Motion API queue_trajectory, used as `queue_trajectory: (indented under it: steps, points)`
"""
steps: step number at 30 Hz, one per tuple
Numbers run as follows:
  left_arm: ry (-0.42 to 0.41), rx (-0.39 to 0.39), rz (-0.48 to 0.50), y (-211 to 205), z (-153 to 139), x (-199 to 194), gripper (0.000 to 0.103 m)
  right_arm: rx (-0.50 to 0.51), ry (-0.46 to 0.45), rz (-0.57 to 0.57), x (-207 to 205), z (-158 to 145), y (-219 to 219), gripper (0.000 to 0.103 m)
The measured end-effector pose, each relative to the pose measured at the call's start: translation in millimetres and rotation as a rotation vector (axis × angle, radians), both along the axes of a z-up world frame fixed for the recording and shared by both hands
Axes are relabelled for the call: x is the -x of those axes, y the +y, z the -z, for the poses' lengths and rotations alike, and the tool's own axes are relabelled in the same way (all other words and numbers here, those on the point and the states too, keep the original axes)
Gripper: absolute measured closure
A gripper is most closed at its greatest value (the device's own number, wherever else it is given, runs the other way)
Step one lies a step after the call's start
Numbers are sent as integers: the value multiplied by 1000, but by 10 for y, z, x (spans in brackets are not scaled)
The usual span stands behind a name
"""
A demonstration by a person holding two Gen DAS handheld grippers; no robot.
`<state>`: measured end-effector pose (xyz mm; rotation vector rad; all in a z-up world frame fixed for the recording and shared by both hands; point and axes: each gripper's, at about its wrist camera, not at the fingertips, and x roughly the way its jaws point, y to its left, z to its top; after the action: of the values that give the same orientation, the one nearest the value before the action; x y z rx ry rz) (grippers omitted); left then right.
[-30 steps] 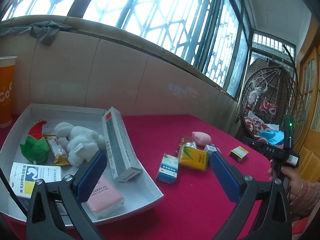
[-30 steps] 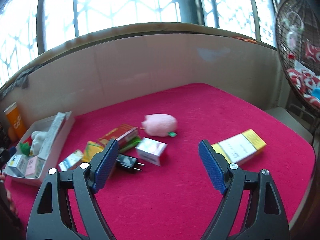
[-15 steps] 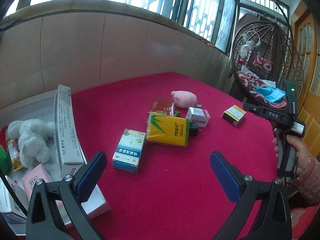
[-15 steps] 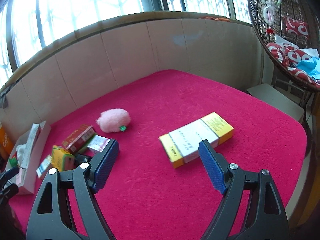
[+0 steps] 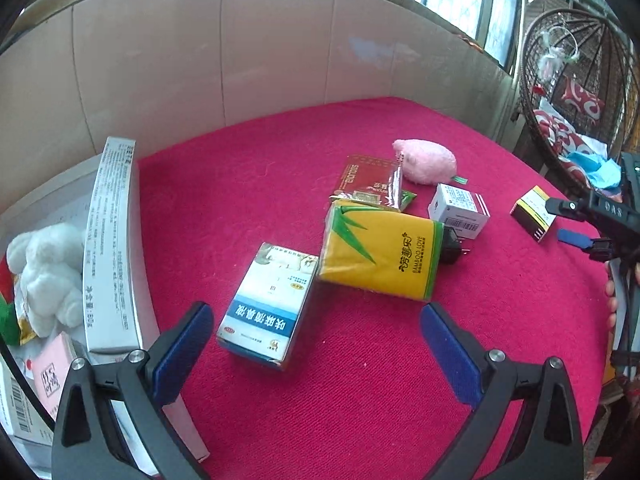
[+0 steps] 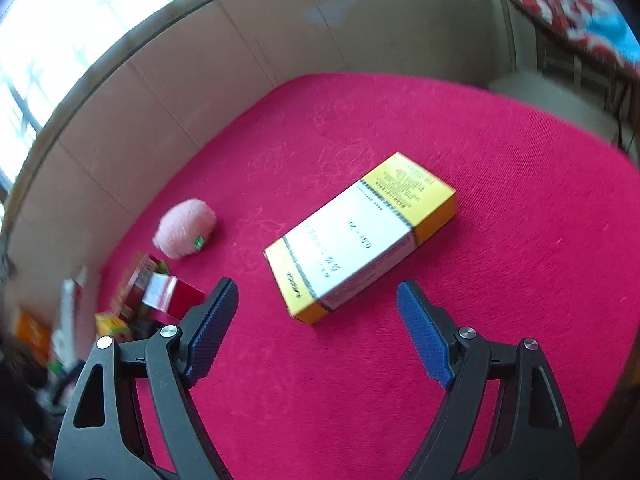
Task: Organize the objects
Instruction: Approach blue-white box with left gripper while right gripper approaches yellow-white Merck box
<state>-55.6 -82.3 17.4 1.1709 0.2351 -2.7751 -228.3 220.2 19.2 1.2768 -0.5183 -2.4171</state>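
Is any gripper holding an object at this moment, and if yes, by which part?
Nothing is held. The left gripper is open above the blue-and-white box, and the right gripper is open before the yellow-and-white box, touching neither.

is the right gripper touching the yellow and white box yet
Apart. In the right wrist view, red cloth shows between the yellow and white box and both open fingers of the right gripper.

Two plush toys [image 5: 426,160] [image 5: 44,272], one tissue pack [image 5: 380,256], one tray [image 5: 36,200]
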Motion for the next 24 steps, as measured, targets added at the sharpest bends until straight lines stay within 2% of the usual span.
queue_trajectory:
  steps: [2,5,7,10,11,14,16,18,24]
  points:
    - [-2,-13,-9,-20,26,15,0,40,-52,8,114,47,-26,20]
    - [-5,-21,-20,-41,36,22,0,34,-14,10,346,28,-96,20]
    - [-6,-36,-26,-68,35,23,0,23,-6,-59,552,66,-226,20]
    - [-3,-47,-28,-84,34,35,0,-64,30,-179,672,-2,-445,20]
    - [-3,-46,-28,-81,37,42,0,-100,44,-174,661,-26,-495,20]
    - [0,-40,-35,-89,31,38,0,-250,36,-41,636,-39,-612,20]
    - [3,-42,-37,-92,26,31,0,-245,-4,12,661,-1,-666,20]
    - [3,-43,-39,-97,26,25,0,-293,25,62,655,-44,-785,20]
    - [18,-49,-52,-121,0,18,0,-383,42,76,632,-55,-1062,20]
